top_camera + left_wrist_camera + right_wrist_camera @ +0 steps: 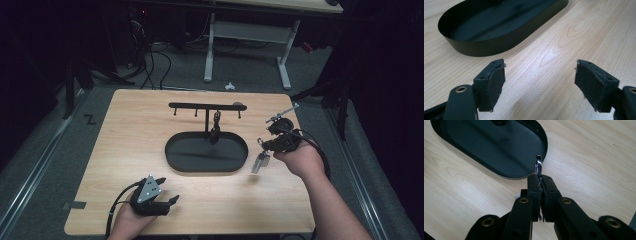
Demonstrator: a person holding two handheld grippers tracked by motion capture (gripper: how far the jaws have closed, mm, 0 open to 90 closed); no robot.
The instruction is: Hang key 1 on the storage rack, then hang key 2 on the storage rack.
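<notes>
Left gripper (170,201): black, grey three-cornered plate on top, black cable. Right gripper (539,185): black jaws, brass-coloured rivets. Forearms bare.

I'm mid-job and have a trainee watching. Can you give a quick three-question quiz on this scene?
1. True or false: the left hand-held gripper is shut on the tray.
2. What does the right hand-held gripper pinch? A) a silvery metal piece B) a cup C) a cloth
3. Fill in: the rack stands in the ___.
Key: 1 false, its jaws stand open over bare table; 2 A; 3 tray.
</notes>
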